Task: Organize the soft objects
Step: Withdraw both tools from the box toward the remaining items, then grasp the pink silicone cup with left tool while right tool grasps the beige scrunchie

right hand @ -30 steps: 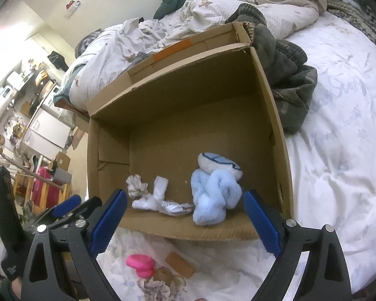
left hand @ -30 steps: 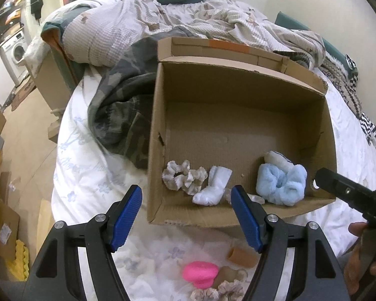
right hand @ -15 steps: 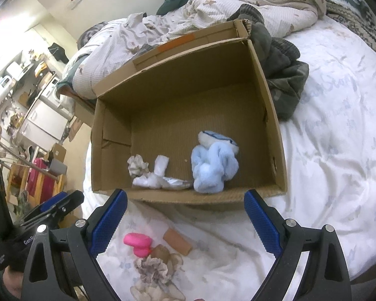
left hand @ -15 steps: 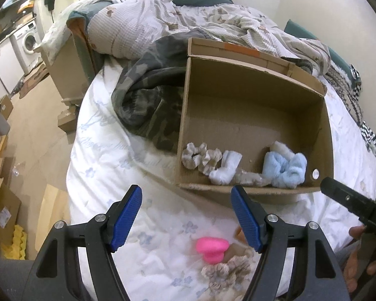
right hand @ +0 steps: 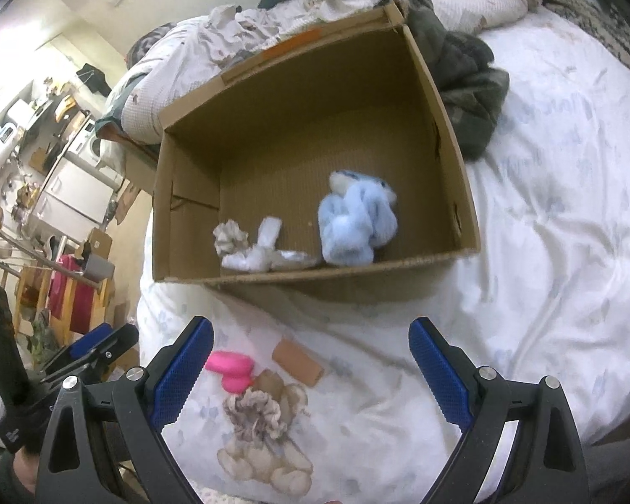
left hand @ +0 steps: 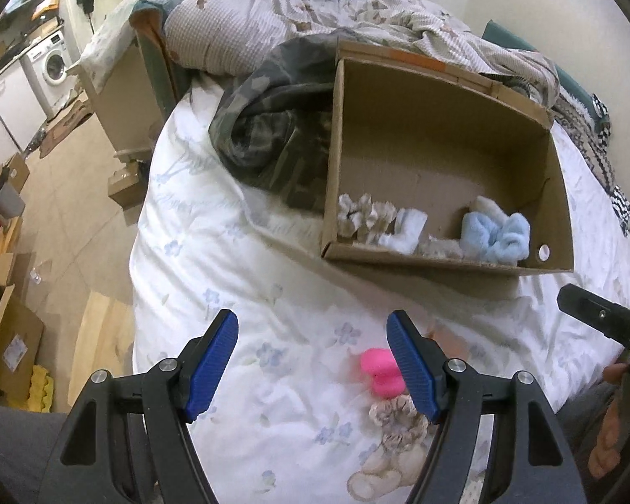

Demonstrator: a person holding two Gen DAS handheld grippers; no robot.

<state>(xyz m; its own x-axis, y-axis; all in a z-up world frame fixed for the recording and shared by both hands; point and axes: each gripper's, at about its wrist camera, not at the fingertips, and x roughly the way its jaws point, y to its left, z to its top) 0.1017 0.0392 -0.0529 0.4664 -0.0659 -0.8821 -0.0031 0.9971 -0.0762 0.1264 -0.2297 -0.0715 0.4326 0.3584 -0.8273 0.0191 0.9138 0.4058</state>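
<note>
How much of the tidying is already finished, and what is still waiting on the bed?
Done: the brown cardboard box already holds a fluffy light-blue item, a white sock-like piece and a beige scrunchie.

In hand: nothing; the left gripper and right gripper are open and empty.

Left: a pink soft item, a tan roll and a beige ruffled scrunchie lie on the white sheet.

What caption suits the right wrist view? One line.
Open right hand-held gripper above pink toy and scrunchie; cardboard box beyond.
</note>
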